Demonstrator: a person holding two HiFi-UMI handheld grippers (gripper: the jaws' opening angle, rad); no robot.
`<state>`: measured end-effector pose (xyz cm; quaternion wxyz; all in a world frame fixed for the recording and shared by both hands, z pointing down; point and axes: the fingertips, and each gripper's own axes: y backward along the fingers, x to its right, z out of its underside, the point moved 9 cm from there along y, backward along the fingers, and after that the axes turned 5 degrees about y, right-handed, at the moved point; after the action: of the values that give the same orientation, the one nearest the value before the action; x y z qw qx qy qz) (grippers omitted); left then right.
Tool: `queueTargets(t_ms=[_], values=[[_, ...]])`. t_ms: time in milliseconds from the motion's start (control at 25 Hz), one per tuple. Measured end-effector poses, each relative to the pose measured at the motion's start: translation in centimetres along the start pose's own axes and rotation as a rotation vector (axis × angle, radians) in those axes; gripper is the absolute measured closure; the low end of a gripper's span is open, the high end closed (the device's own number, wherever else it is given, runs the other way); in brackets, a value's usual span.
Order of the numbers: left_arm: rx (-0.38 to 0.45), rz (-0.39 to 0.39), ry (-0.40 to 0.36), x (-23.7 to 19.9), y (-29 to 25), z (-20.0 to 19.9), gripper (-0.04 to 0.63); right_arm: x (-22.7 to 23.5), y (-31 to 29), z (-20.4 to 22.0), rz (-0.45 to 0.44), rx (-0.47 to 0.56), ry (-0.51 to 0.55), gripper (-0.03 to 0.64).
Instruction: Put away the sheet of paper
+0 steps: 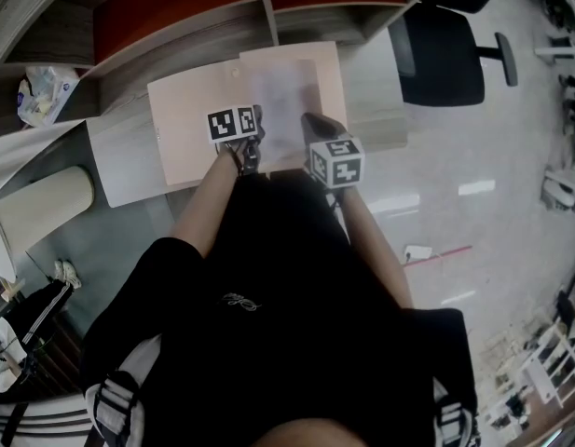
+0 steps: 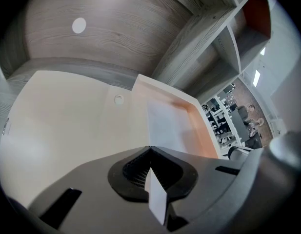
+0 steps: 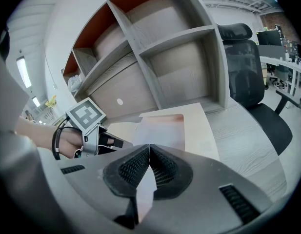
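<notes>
A pale sheet of paper [image 1: 285, 101] hangs by its near edge between my two grippers. It stretches forward over an open peach folder [image 1: 189, 128] lying on the grey desk. The left gripper [image 1: 257, 117] is shut on the sheet's left near corner. In the left gripper view a white strip of paper [image 2: 156, 199] runs out of the shut left gripper [image 2: 150, 152]. The right gripper [image 1: 315, 122] is shut on the right near corner. In the right gripper view the sheet [image 3: 162, 130] enters the pinched right gripper [image 3: 149, 147], with the left gripper [image 3: 91, 133] off to the left.
Grey wooden shelves [image 1: 268, 7] with red backs rise behind the desk [image 3: 248, 130]. A black office chair [image 1: 441, 54] stands to the right. A plastic bag [image 1: 40, 91] lies on a shelf at the left. A pale rolled cushion [image 1: 45, 208] lies low left.
</notes>
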<state>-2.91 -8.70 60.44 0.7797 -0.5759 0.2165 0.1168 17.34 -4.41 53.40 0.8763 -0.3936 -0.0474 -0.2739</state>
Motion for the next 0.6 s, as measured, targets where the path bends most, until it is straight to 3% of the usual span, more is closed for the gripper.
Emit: queueTargets(t_ms=[400, 600], values=[[0.008, -0.028, 0.001, -0.34, 0.44, -0.06, 0.549, -0.28, -0.11, 0.0, -0.008, 0.006, 0.005, 0.597], [0.013, -0.007, 0.014, -0.32, 0.67, -0.01, 0.545, -0.67, -0.33, -0.28, -0.027, 0.013, 0.017, 0.597]])
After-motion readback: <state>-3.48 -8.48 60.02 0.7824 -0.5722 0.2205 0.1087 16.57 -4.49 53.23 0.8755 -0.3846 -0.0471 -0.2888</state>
